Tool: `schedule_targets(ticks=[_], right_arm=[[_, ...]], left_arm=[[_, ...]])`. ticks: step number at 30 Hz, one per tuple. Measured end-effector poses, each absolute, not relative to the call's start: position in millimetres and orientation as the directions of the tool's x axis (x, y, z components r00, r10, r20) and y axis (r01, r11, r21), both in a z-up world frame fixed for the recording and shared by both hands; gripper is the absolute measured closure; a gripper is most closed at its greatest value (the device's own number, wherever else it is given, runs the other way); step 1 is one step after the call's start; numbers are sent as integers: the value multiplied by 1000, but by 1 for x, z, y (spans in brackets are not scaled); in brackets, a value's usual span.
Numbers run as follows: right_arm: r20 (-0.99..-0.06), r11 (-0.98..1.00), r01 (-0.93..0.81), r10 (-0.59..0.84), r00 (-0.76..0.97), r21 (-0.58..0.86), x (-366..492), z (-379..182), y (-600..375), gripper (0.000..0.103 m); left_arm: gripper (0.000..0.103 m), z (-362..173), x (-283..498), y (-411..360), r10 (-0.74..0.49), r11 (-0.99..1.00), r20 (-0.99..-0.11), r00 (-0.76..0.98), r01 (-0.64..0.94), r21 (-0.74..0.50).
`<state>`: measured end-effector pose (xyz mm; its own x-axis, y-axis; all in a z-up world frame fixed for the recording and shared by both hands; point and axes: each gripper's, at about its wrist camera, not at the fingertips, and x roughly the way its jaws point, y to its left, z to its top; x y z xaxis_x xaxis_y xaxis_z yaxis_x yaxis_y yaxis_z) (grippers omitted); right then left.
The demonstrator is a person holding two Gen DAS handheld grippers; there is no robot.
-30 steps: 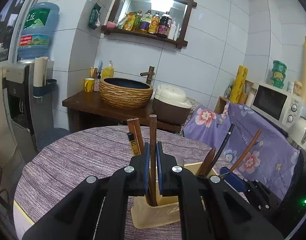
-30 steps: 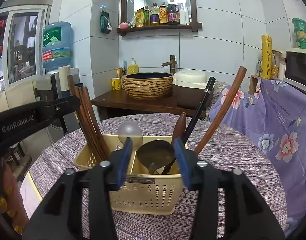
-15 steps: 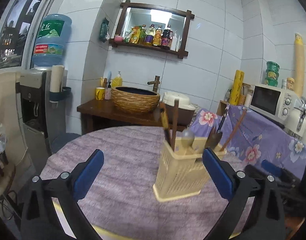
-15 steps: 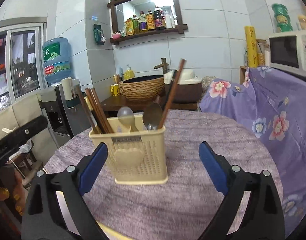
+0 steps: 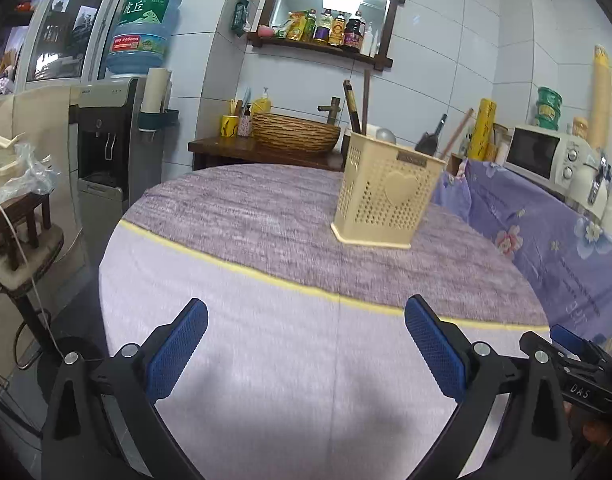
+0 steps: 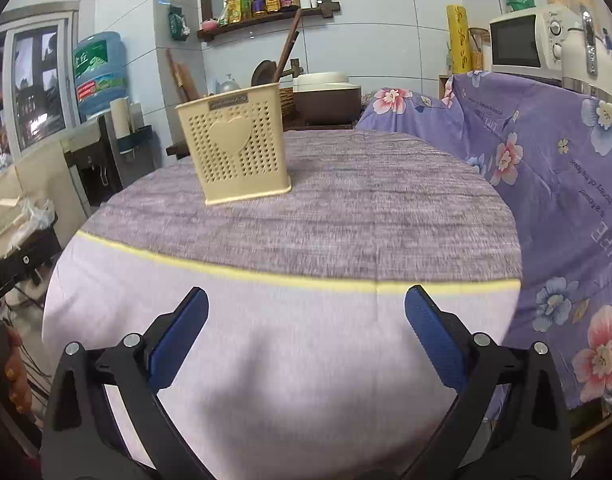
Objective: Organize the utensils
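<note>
A cream perforated utensil holder [image 5: 388, 196] with a heart on its side stands upright on the round table [image 5: 265, 240]. Chopsticks [image 5: 352, 106], a metal spoon [image 5: 385, 134] and dark ladles [image 5: 428, 142] stick up out of it. In the right wrist view the same holder [image 6: 235, 148] stands at the table's far left, with chopsticks [image 6: 181, 76] and ladles [image 6: 265, 72] in it. My left gripper [image 5: 306, 324] hangs open over the table's near edge, well short of the holder, nothing between its blue pads. My right gripper [image 6: 306, 316] is open and empty too, equally far back.
A purple cloth with a yellow stripe [image 5: 265, 276] covers the table. A floral-draped counter [image 6: 546, 152] with a microwave [image 6: 522, 42] stands to the right. A water dispenser [image 5: 113, 136] and a small stool [image 5: 17, 224] are on the left. A basket-weave basin [image 5: 295, 134] sits behind.
My left gripper let go of a chopstick in the holder and opened wide. The right gripper opened too. Both have pulled back and down from the holder to the table's near edge.
</note>
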<state>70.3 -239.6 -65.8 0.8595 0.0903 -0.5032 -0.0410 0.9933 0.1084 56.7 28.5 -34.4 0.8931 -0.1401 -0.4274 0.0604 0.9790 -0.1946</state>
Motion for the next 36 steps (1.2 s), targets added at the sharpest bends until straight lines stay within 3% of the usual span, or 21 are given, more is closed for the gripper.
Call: schedule_targets(ticks=[3, 9, 15, 36], right_arm=[[-470, 992, -84, 120, 874, 95, 50, -62, -227, 6], [-361, 984, -166, 175, 916, 57, 14, -28, -205, 6], [-304, 978, -197, 207, 930, 65, -6, -11, -202, 6], [-302, 977, -202, 212, 929, 63, -7, -10, -203, 6]], left_arm=[[5, -32, 41, 28, -145, 980, -416, 898, 72, -186], [5, -4, 10, 27, -115, 988, -307, 945, 78, -130], [5, 11, -7, 32, -125, 984, -253, 959, 88, -153], [5, 11, -16, 36, -129, 979, -247, 961, 83, -189]])
